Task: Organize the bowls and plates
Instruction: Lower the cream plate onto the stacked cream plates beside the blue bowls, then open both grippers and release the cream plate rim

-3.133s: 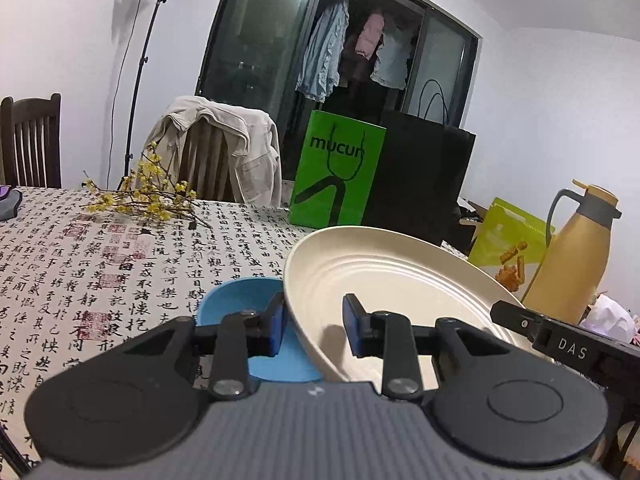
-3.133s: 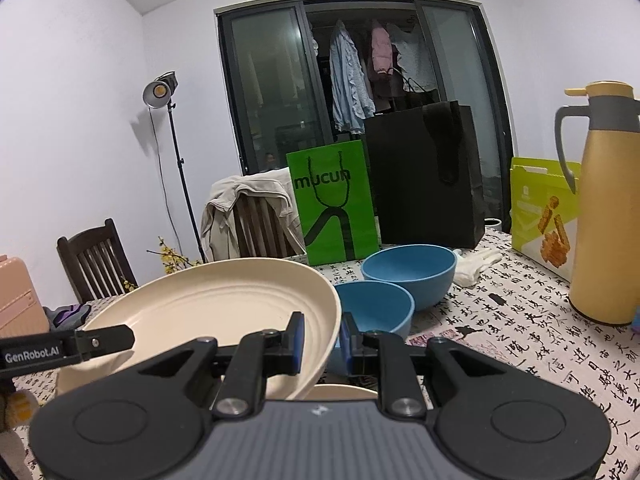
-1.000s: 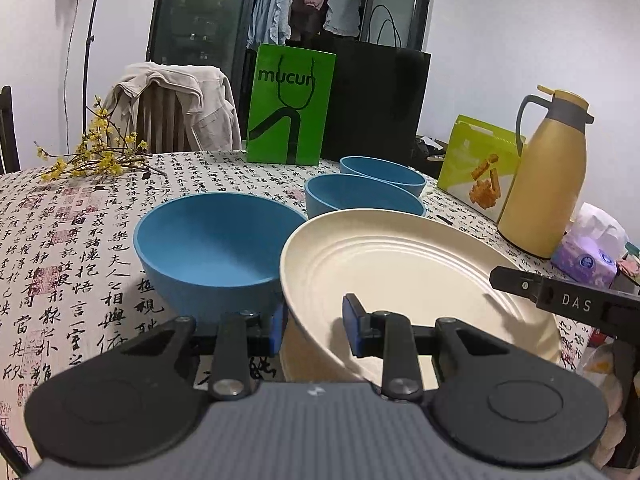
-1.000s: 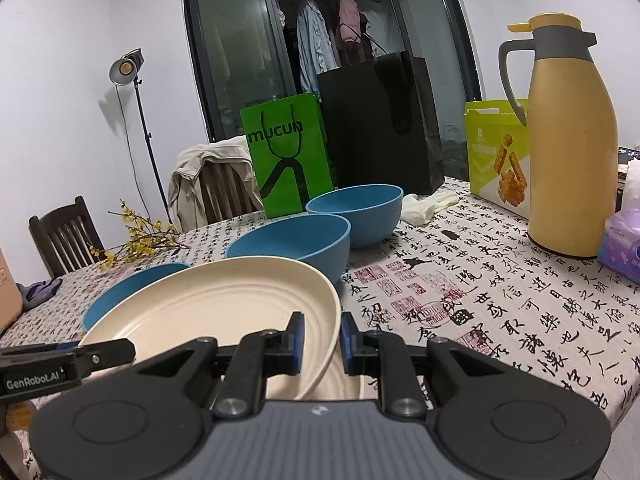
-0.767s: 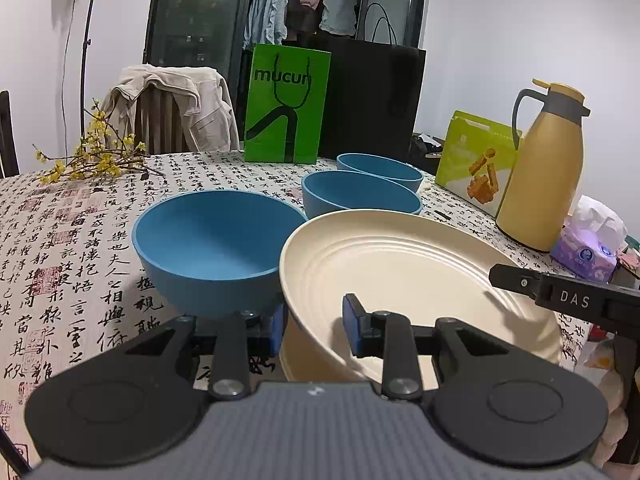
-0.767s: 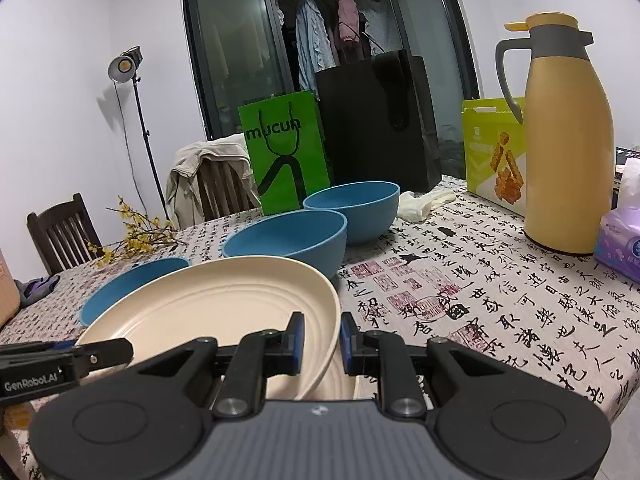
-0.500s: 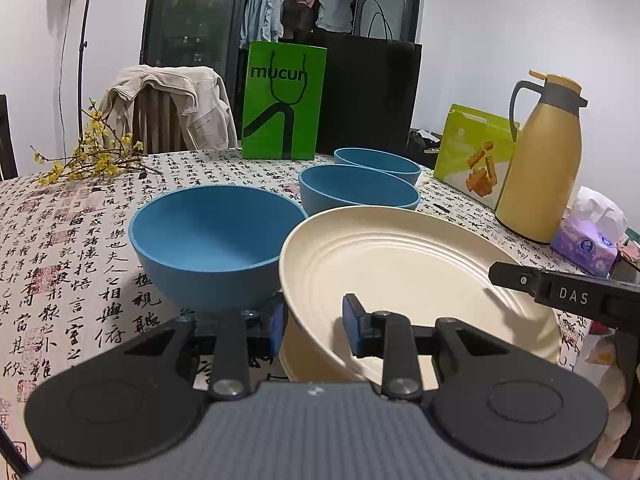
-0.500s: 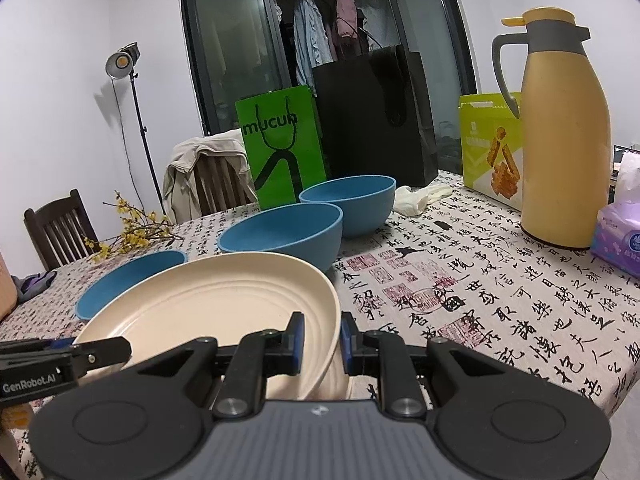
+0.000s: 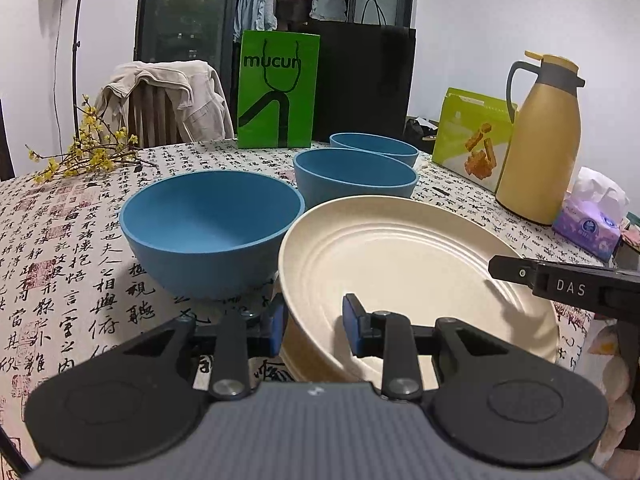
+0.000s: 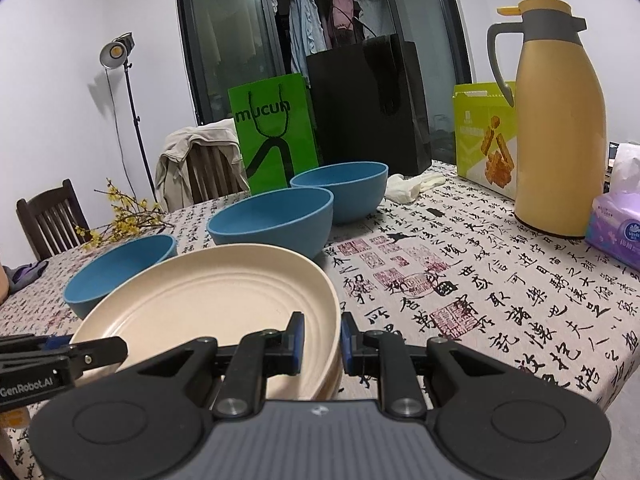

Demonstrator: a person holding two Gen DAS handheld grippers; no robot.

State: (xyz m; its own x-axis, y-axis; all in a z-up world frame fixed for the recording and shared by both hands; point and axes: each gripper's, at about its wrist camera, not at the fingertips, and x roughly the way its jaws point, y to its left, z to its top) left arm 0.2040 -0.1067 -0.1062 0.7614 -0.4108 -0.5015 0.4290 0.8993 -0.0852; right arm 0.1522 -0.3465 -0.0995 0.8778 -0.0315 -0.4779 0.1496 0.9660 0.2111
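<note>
A round cream plate with ridged rings (image 9: 416, 264) is held between both tools above the counter (image 9: 60, 248), a cloth printed with black calligraphy; the left tool (image 9: 314, 326) is clamped on its near rim, the right tool (image 10: 322, 342) on the opposite edge; three smooth matte blue bowls (image 9: 212, 232) stand just beyond; a green bag reading "mucun" (image 9: 278, 92) and a mustard thermos jug (image 9: 540, 144) stand behind.

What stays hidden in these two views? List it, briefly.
- Cream plate: near rim and underside, both views, behind the gripper bodies; any plate beneath is unclear.
- Right gripper: left view shows one finger, cut off by the edge.
- Tissue pack: right view, cropped.
</note>
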